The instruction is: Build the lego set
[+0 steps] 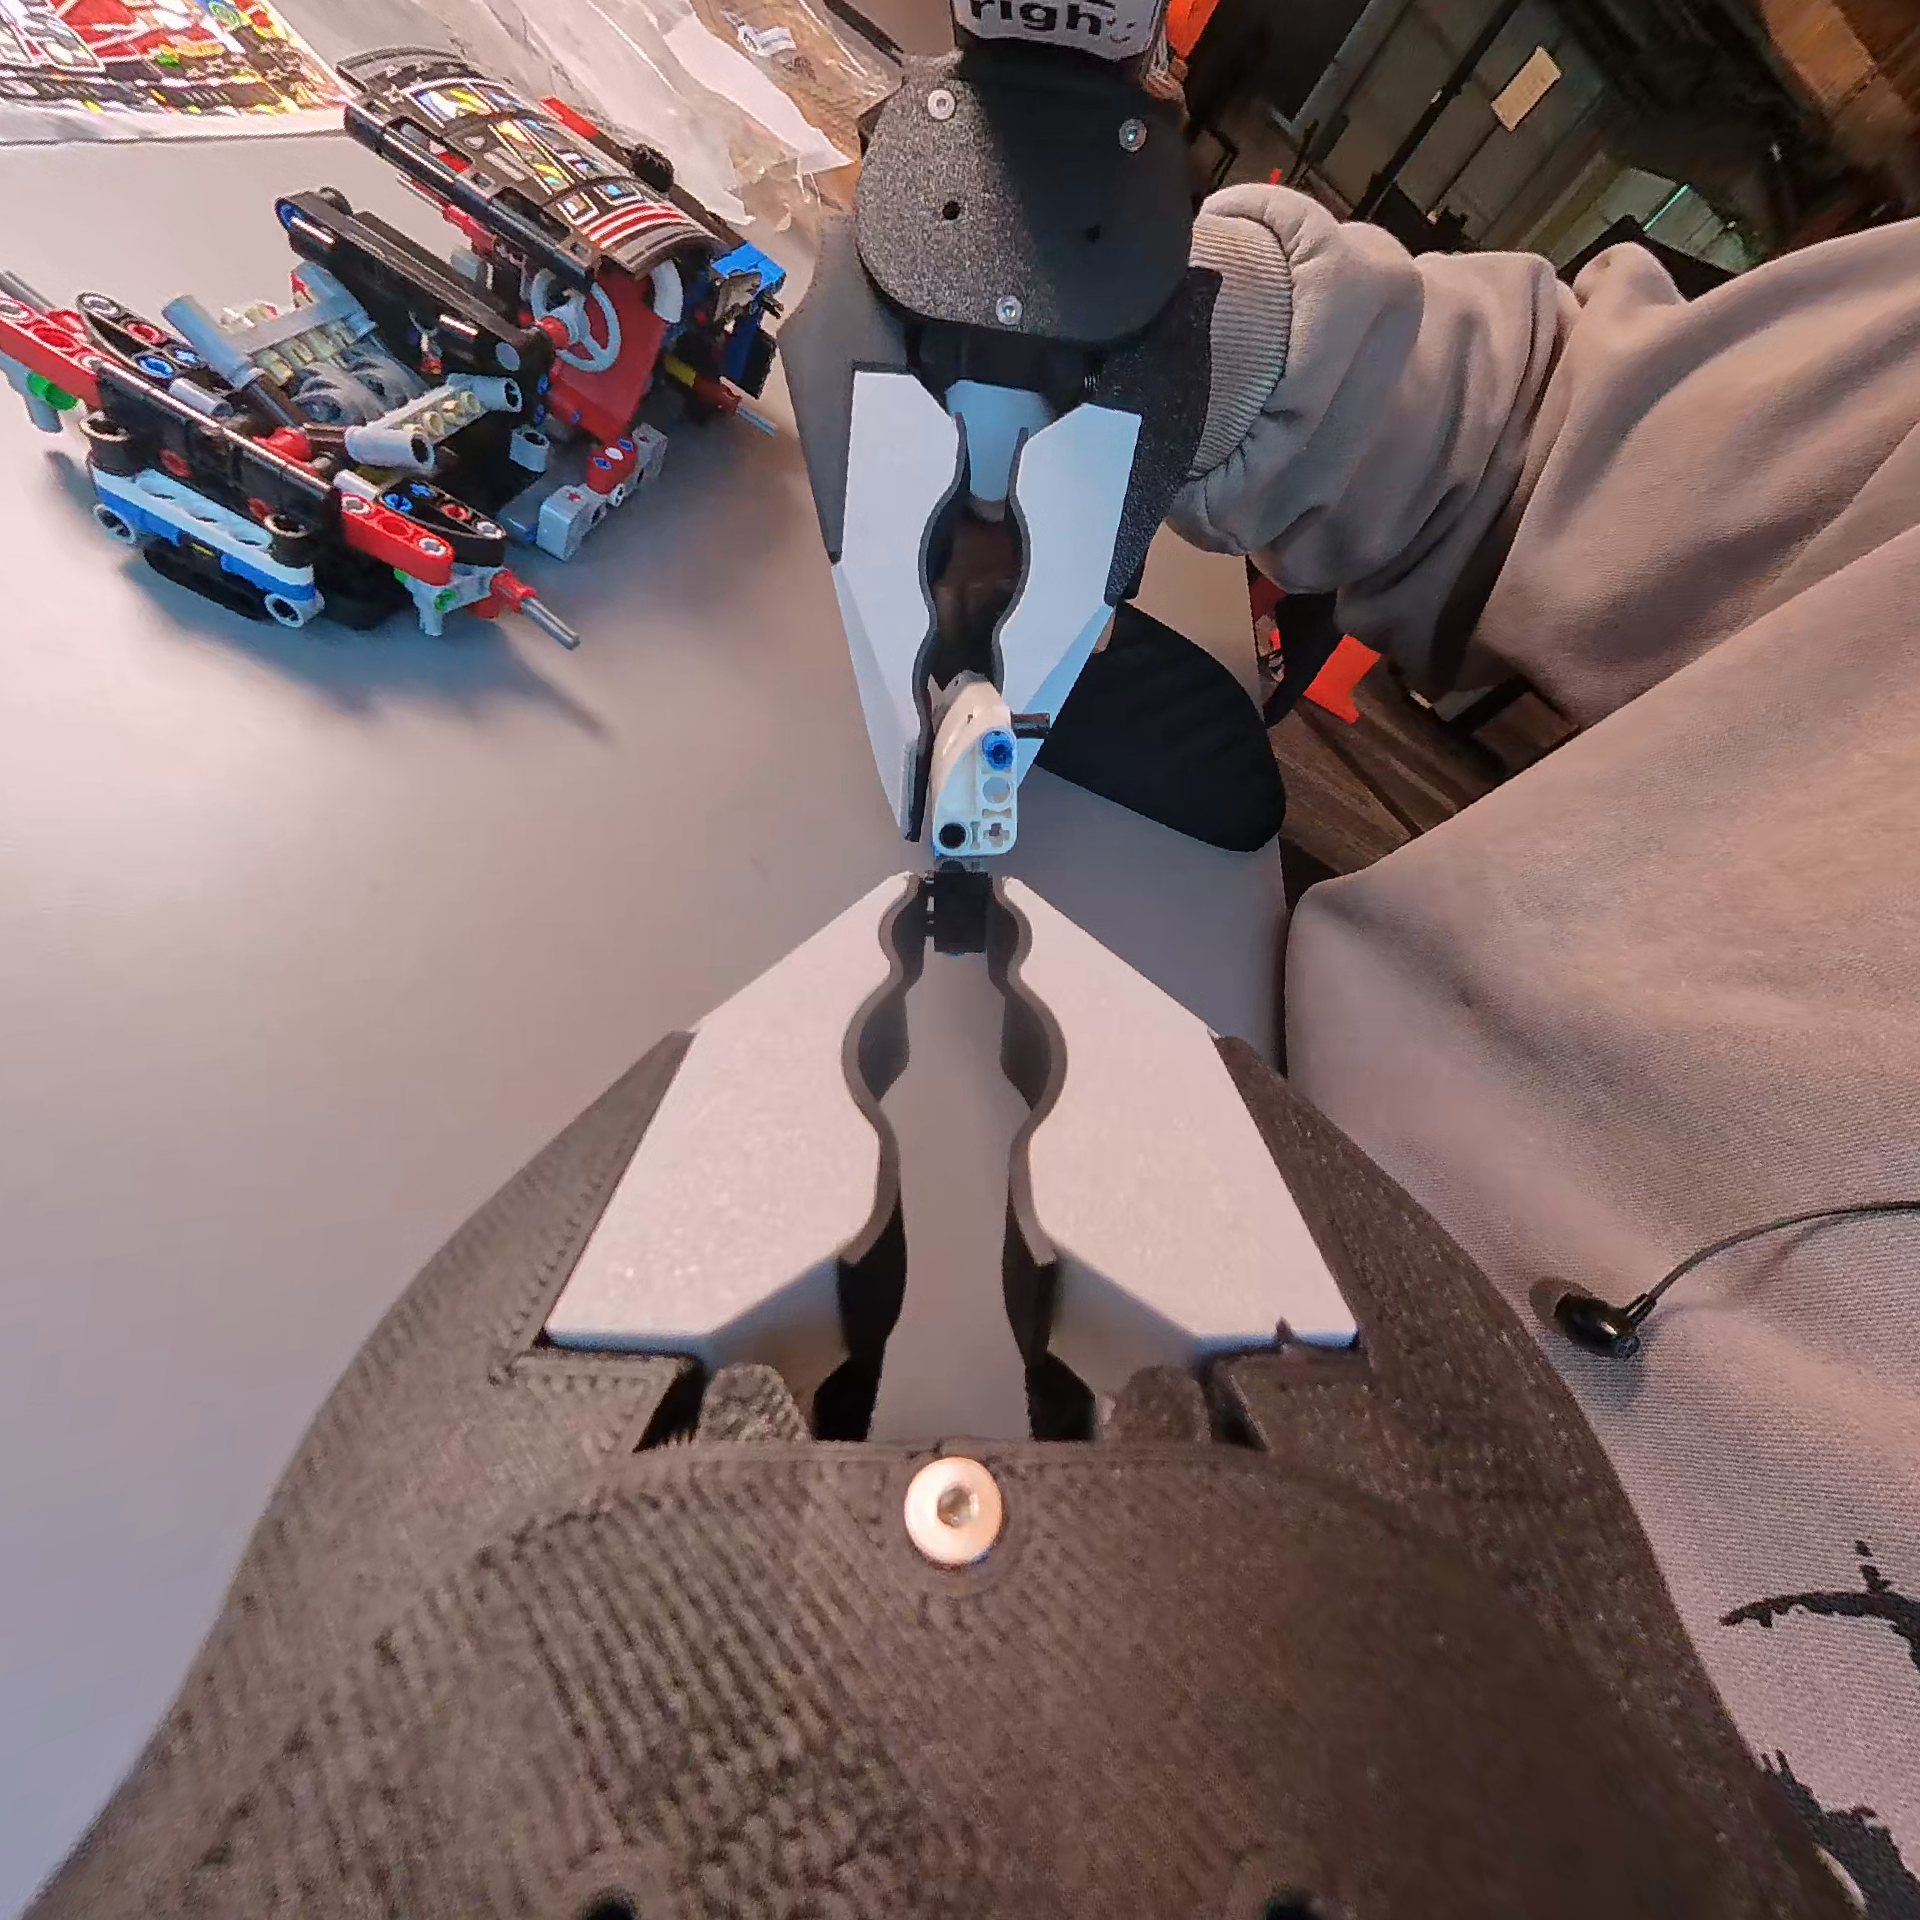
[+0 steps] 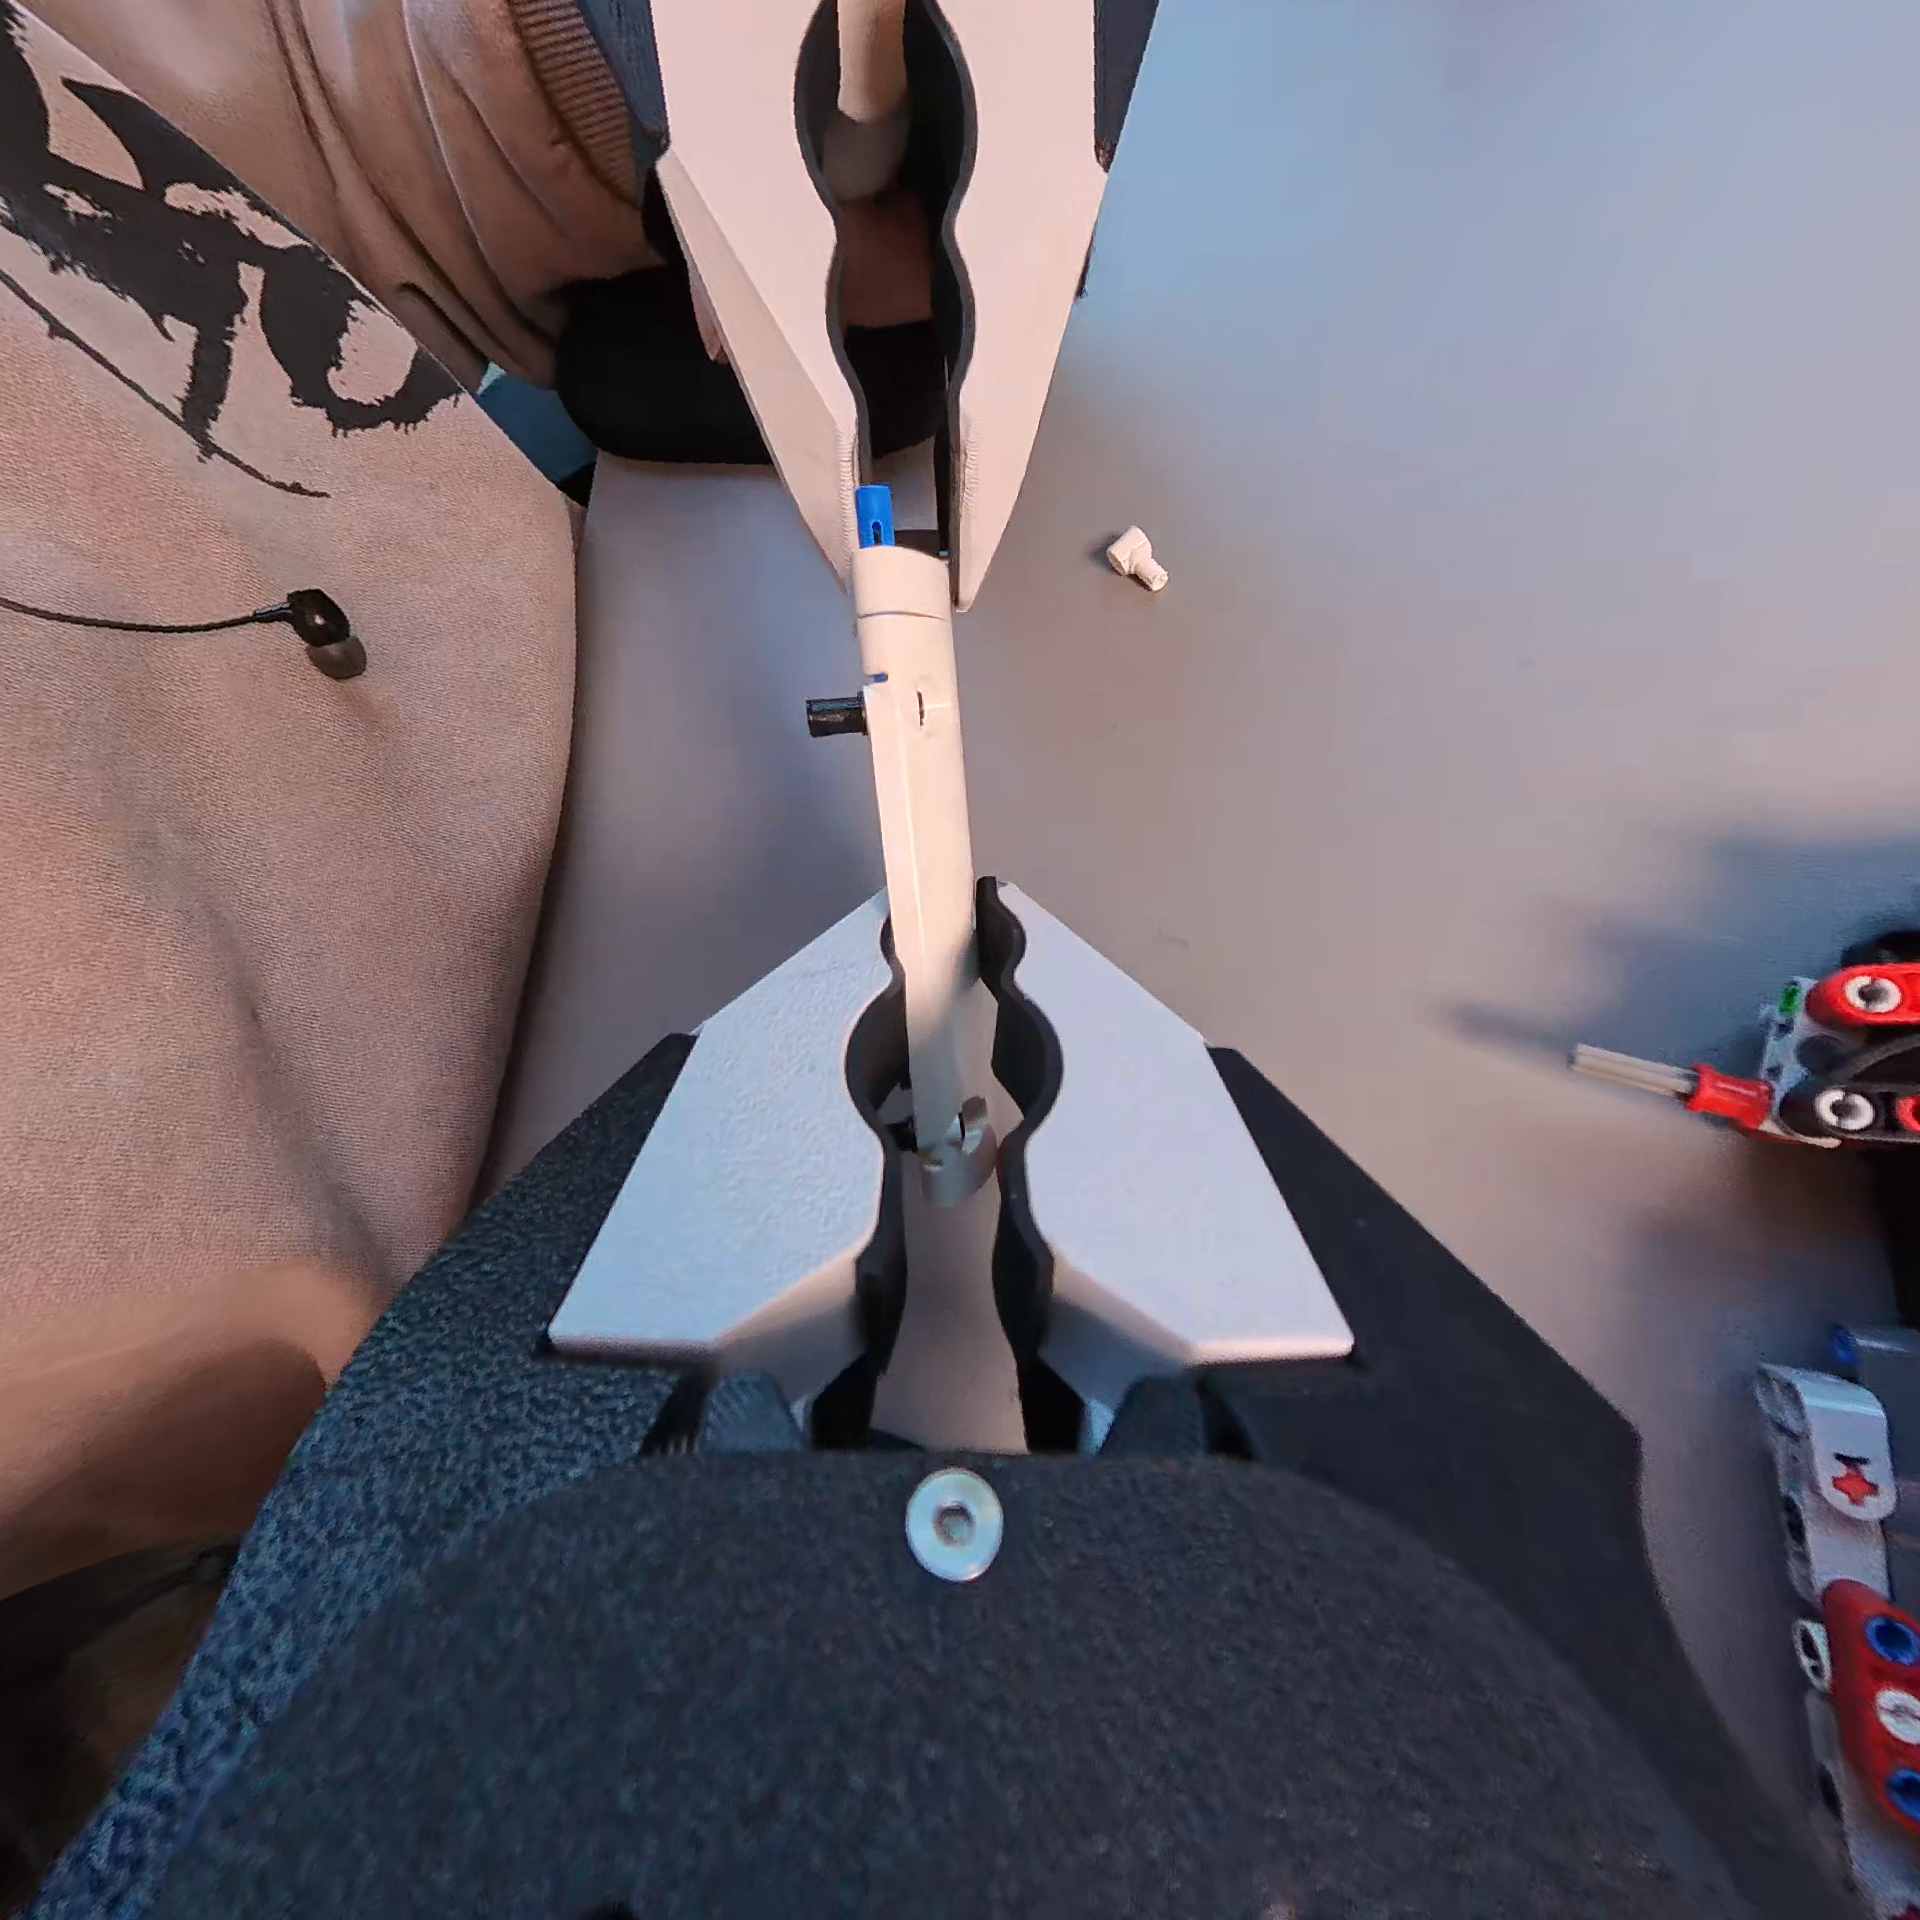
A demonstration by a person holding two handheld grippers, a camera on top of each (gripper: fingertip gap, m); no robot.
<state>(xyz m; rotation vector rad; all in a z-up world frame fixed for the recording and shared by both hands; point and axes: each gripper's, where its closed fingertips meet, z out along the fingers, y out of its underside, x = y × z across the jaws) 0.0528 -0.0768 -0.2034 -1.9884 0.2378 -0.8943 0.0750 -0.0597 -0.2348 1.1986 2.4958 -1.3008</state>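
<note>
My right gripper (image 2: pixel 935 896) is shut on a long white lego beam (image 2: pixel 920 831) that carries a blue pin (image 2: pixel 873 514) and a black pin (image 2: pixel 836 717) on its side. In the left wrist view the right gripper (image 1: pixel 966 805) comes down from the top with the beam's end (image 1: pixel 977 790) facing me. My left gripper (image 1: pixel 956 891) is shut on a small black pin (image 1: pixel 956 914) and holds it against that end. It also shows in the right wrist view (image 2: pixel 909 587). The part-built lego car (image 1: pixel 395 384) lies on the grey table (image 1: pixel 416 935) at far left.
A small white lego piece (image 2: pixel 1138 558) lies loose on the table. Parts of the car (image 2: pixel 1849 1060) sit at the right edge of the right wrist view. A booklet (image 1: pixel 135 52) and plastic bags (image 1: pixel 675 73) lie behind the car. The person's grey sweatshirt (image 1: pixel 1558 935) is close. There is about 5 cm between the tips of the two grippers. The part-built lego car (image 1: pixel 395 384) sits 15 cm or so from the ends of my right fingers.
</note>
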